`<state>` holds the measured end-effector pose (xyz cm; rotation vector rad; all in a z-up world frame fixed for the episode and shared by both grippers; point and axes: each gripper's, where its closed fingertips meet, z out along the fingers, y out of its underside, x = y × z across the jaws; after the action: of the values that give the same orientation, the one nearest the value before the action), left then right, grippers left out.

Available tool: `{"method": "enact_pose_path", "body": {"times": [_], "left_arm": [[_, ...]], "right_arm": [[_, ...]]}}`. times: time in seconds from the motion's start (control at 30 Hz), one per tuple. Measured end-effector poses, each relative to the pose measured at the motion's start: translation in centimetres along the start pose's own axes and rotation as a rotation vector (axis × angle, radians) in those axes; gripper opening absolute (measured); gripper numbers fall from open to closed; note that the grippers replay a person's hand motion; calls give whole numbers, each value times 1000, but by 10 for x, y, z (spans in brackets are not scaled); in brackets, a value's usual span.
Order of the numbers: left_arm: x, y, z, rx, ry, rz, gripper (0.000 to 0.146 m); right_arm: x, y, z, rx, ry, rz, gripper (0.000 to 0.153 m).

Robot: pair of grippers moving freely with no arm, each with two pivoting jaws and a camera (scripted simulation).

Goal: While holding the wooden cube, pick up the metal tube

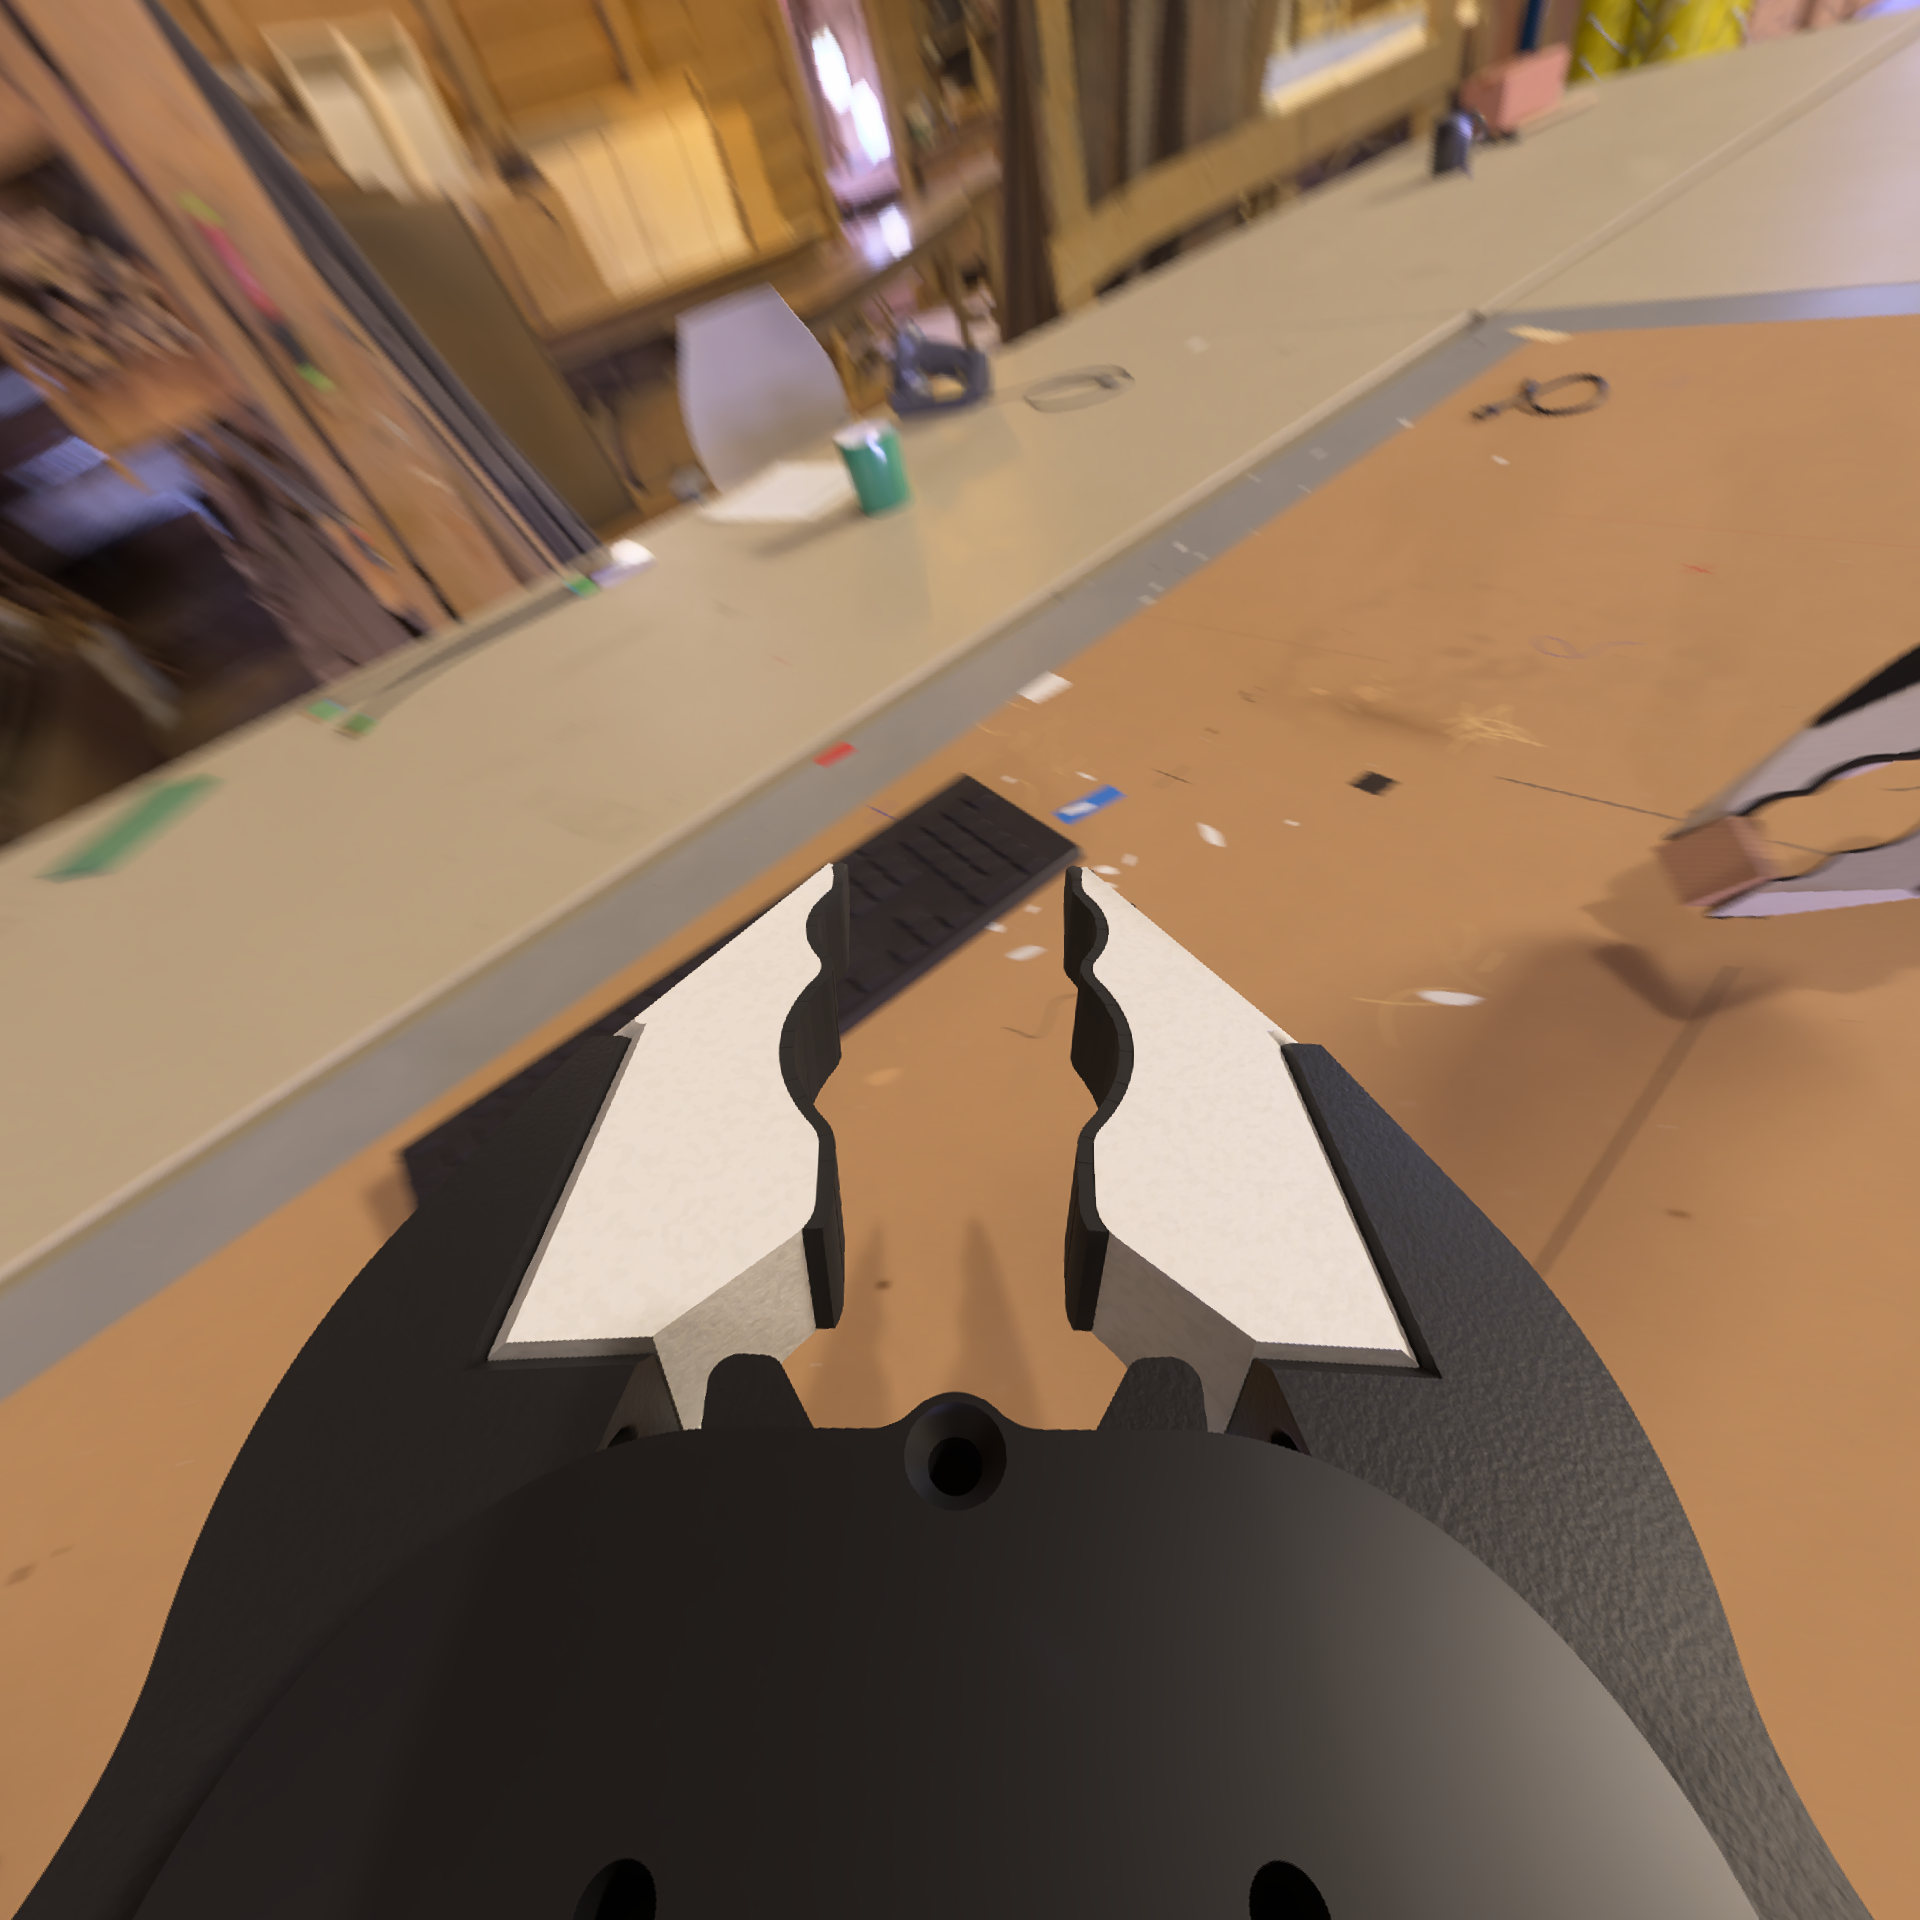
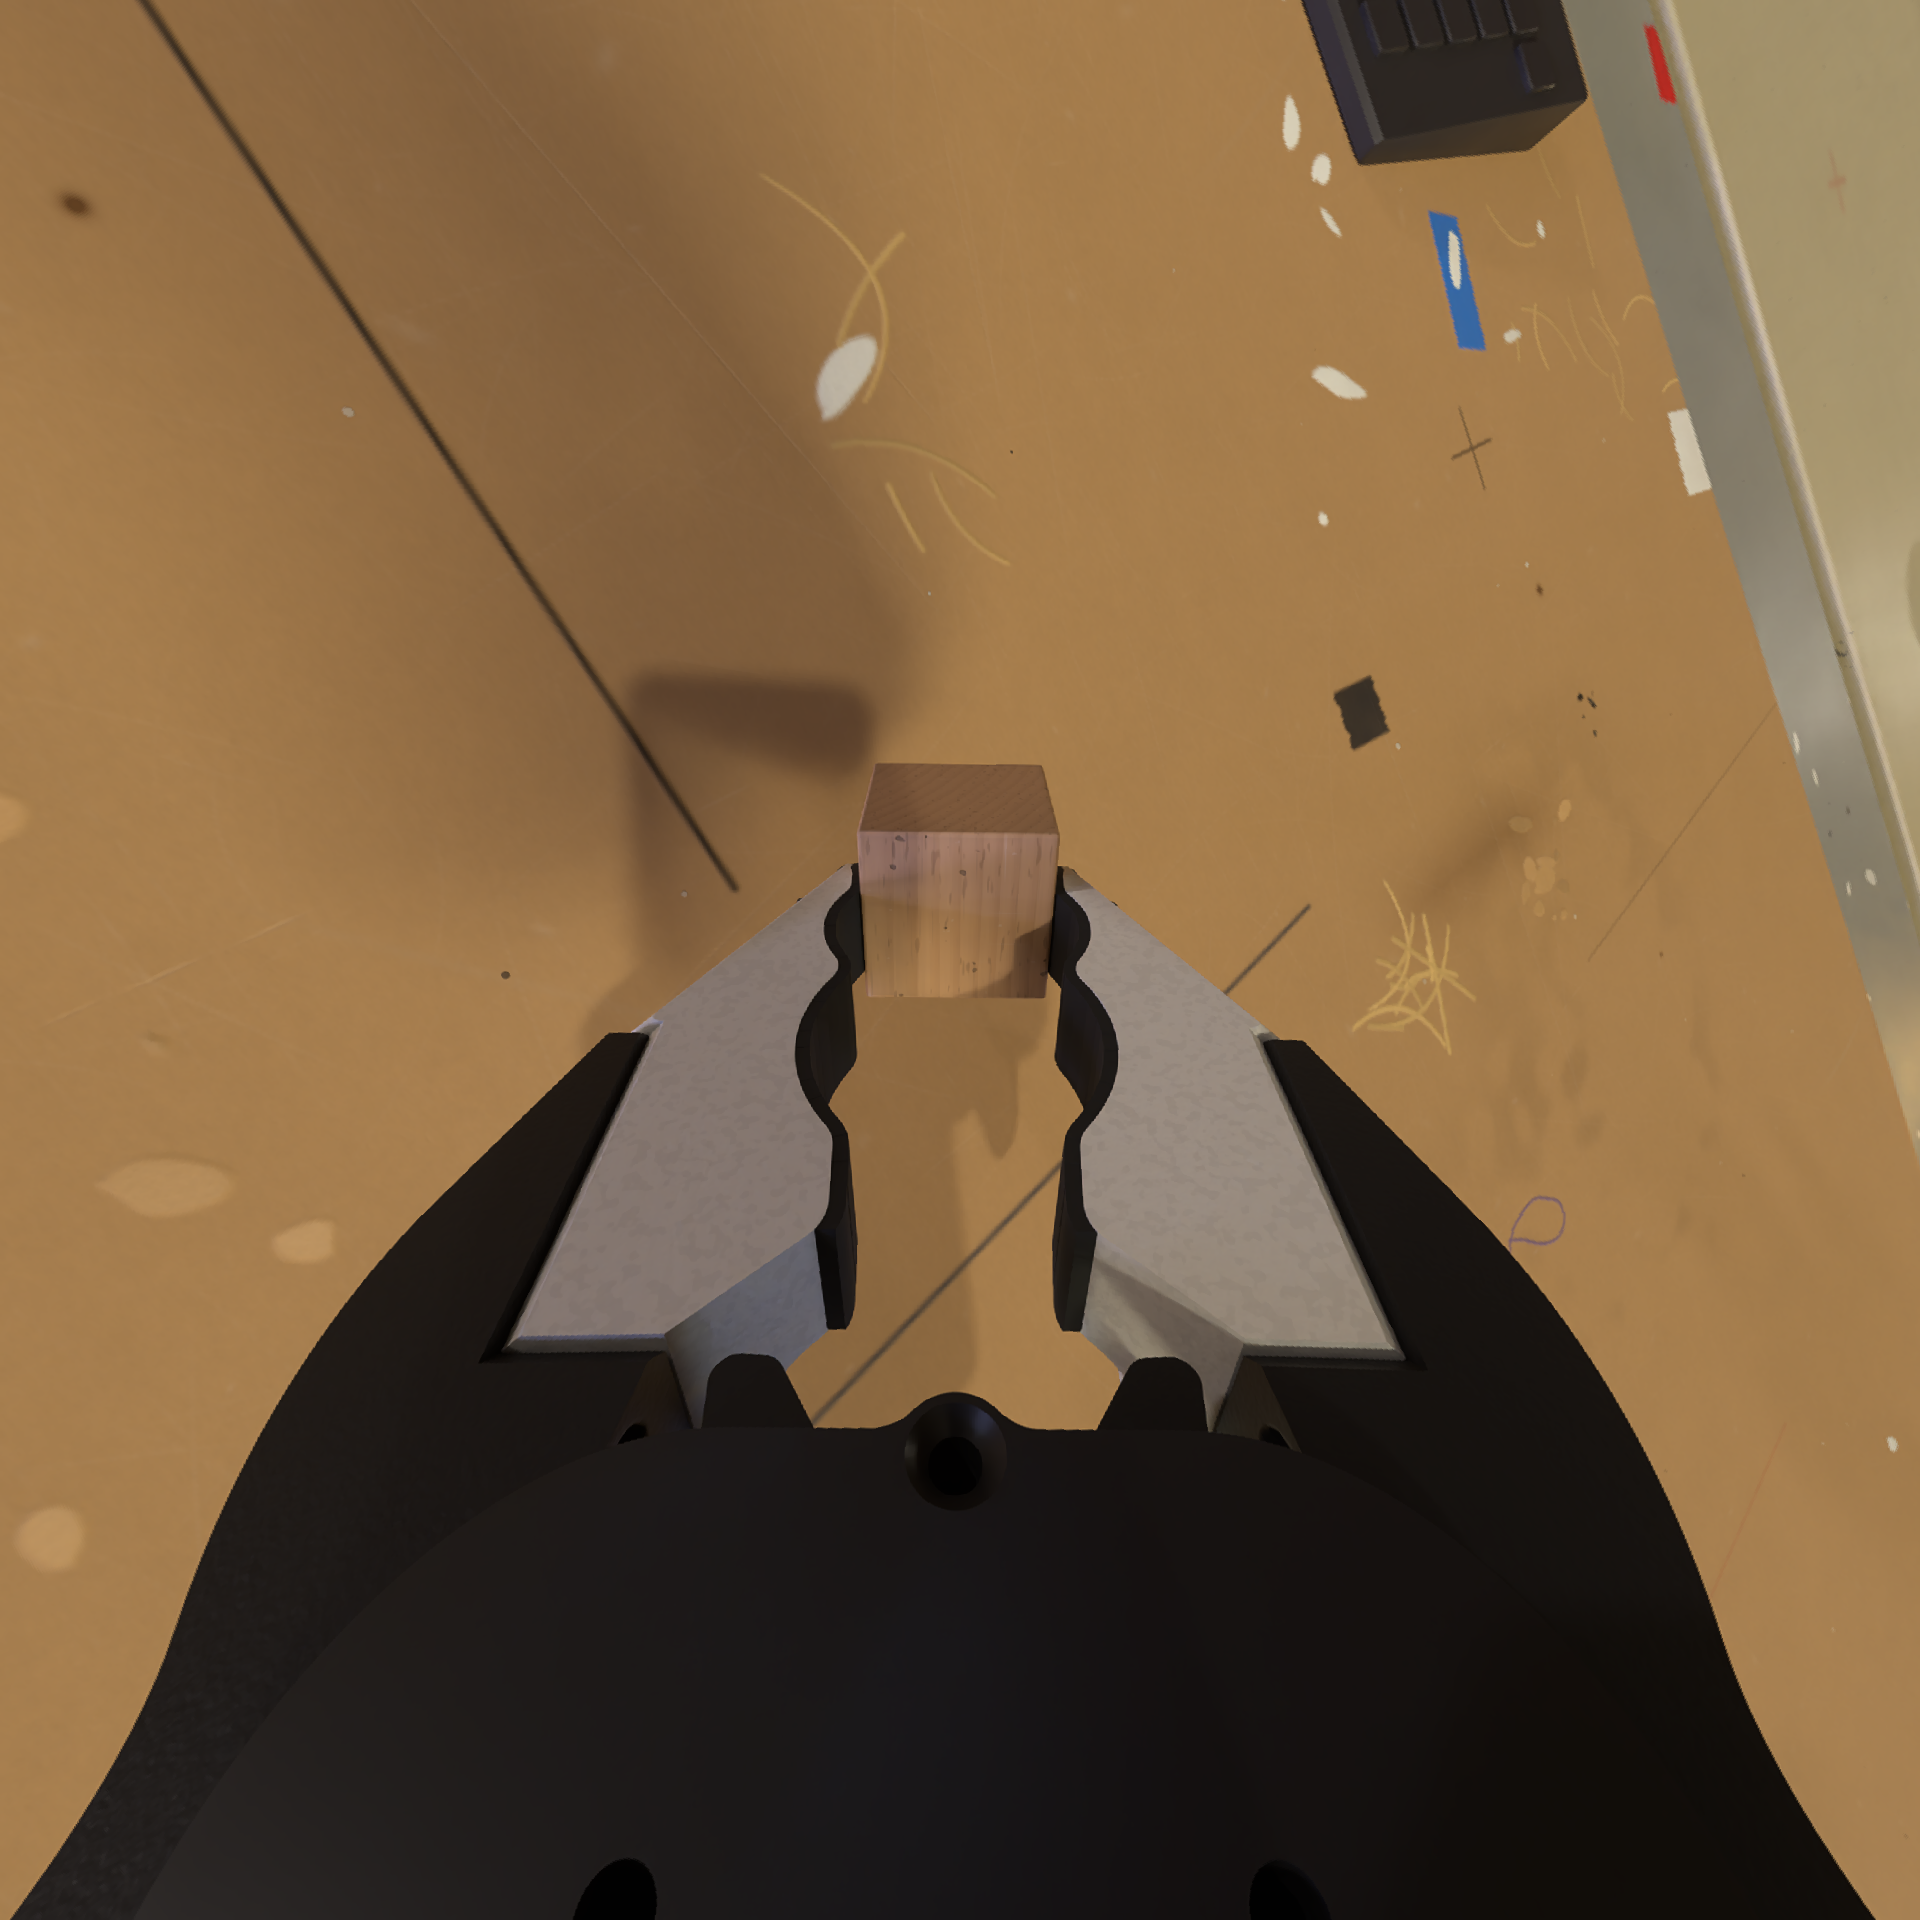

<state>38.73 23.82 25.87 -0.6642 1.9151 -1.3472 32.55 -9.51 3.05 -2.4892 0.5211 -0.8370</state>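
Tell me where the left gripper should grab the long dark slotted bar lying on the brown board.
Take the dark slotted bar near its middle, across its narrow width, coming down from above. It lies flat and low on the brown board, so only its two long side edges offer opposing faces. The open left gripper probably looks wide enough to straddle it.

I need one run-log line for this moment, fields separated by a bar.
right gripper: shut on wooden cube, above the table | left gripper: open, empty | metal tube: not in view
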Motion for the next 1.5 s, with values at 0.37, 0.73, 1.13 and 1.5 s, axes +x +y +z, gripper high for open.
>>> {"method": "enact_pose_path", "body": {"times": [0.37, 0.73, 1.13, 1.5], "left_arm": [[-43, 121, -53, -397, -76, 76, 37], [-35, 192, -48, -855, 62, -283, 15], [-25, 218, -53, -1099, 114, -426, 25], [-38, 271, -80, -1464, -95, -418, 35]], "right_arm": [[-3, 2, 4, -9, -18, 9, 34], [-4, 5, 6, -28, -24, 9, 34], [-4, 7, 5, -46, -18, -6, 34], [-4, 7, 5, -50, -14, -13, 34]]}}
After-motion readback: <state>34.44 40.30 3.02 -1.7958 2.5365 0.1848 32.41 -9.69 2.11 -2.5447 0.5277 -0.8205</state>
